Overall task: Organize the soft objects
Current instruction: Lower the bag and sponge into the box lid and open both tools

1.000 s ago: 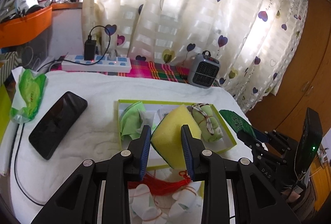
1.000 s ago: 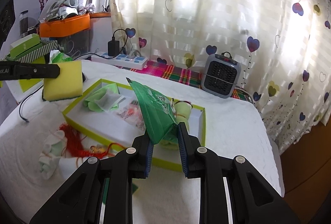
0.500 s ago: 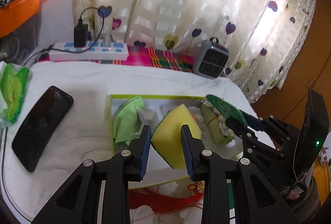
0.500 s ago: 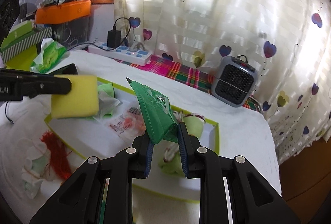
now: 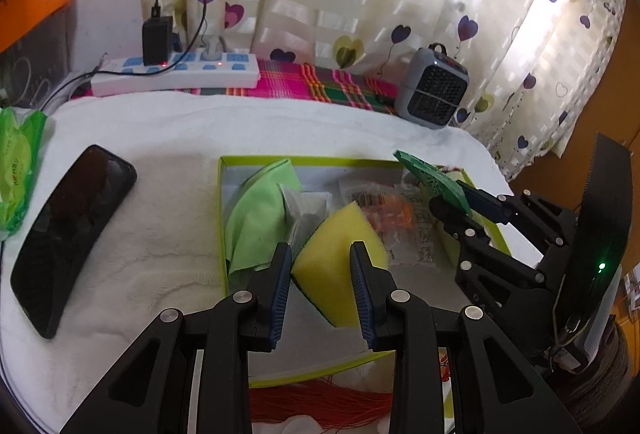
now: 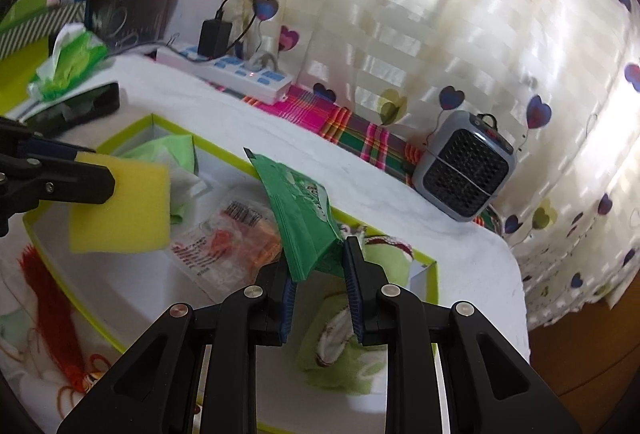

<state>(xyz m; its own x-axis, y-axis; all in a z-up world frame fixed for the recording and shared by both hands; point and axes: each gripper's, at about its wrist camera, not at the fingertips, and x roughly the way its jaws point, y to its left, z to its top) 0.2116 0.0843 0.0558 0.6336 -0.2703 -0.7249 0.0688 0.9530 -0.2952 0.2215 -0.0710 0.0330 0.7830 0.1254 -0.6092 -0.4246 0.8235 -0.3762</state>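
Note:
My left gripper (image 5: 320, 254) is shut on a yellow sponge (image 5: 340, 254) and holds it over the near part of the green-rimmed white box (image 5: 219, 201). The sponge also shows in the right wrist view (image 6: 124, 205). My right gripper (image 6: 316, 262) is shut on a green packet (image 6: 300, 209) and holds it over the right part of the box (image 6: 384, 230); the packet also shows in the left wrist view (image 5: 432, 177). In the box lie a light green cloth (image 5: 256, 213), a clear plastic bag with orange contents (image 6: 236, 238) and a rolled green towel (image 6: 340, 338).
A black phone (image 5: 68, 230) and a green tissue pack (image 5: 16, 173) lie left of the box on the white towel. A red tassel (image 6: 52, 306) lies by the box's near side. A power strip (image 5: 176, 73) and a small grey heater (image 5: 432, 93) stand at the back.
Both grippers have moved forward over the box, carrying the sponge and the green packet further in and lower. The right gripper has come closer to the left one.

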